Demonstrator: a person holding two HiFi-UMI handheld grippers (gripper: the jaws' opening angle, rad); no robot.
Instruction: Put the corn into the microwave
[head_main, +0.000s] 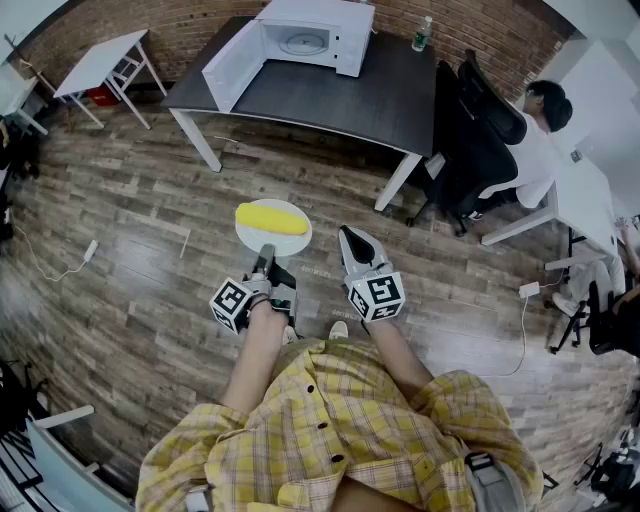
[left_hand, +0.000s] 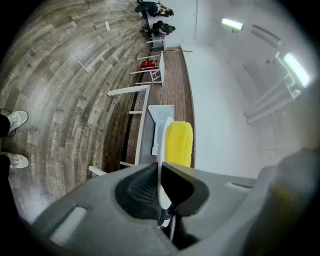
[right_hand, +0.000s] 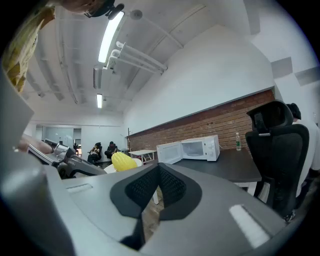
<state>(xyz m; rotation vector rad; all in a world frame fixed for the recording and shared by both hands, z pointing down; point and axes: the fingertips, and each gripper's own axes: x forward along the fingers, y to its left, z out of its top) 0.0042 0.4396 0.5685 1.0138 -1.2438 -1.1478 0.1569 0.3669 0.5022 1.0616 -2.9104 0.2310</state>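
Observation:
A yellow corn cob (head_main: 271, 218) lies on a small white plate (head_main: 290, 241) that is held out level above the wooden floor. My left gripper (head_main: 265, 254) is shut on the plate's near rim. In the left gripper view the plate (left_hand: 161, 150) shows edge-on between the closed jaws, with the corn (left_hand: 178, 143) beyond it. My right gripper (head_main: 352, 239) hangs just right of the plate, shut, with nothing in it. The white microwave (head_main: 312, 34) stands on the dark table (head_main: 380, 95) ahead with its door (head_main: 232, 66) swung open. The right gripper view shows the corn (right_hand: 123, 161) and the microwave (right_hand: 194, 148).
A black office chair (head_main: 478, 140) stands at the table's right end, with a seated person (head_main: 545, 125) beyond it. A bottle (head_main: 422, 35) is on the table's back right corner. A white side table (head_main: 100, 62) is at the far left. A cable and power strip (head_main: 528, 290) lie on the floor to the right.

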